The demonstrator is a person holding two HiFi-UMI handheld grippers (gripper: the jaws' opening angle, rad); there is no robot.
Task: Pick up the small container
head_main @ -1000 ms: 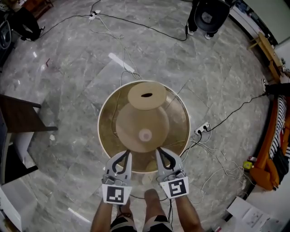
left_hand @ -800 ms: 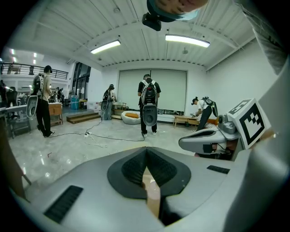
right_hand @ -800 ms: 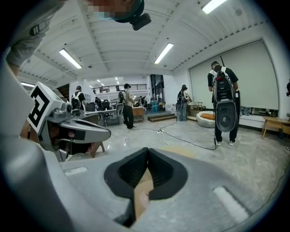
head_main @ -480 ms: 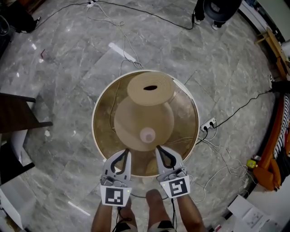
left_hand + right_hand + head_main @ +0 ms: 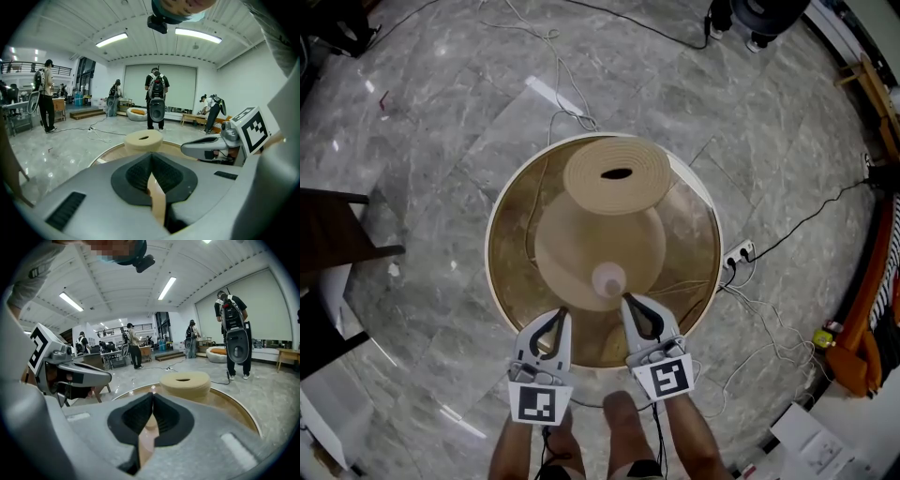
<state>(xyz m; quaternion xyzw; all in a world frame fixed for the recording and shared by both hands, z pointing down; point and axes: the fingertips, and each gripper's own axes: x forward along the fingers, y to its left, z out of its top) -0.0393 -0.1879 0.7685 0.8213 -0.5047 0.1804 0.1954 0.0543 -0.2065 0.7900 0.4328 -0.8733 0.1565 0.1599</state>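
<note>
The small container (image 5: 608,279) stands untouched on the beige mound (image 5: 581,234) of the round table (image 5: 508,281), just ahead of the right gripper (image 5: 628,302); both that and the left gripper (image 5: 561,317) are clenched on nothing; opening, grasping and lifting all seem left to do.

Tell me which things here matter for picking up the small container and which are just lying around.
For the job: small container, left gripper, right gripper, round table.
Lying about: beige ring, power strip, dark chair.
</note>
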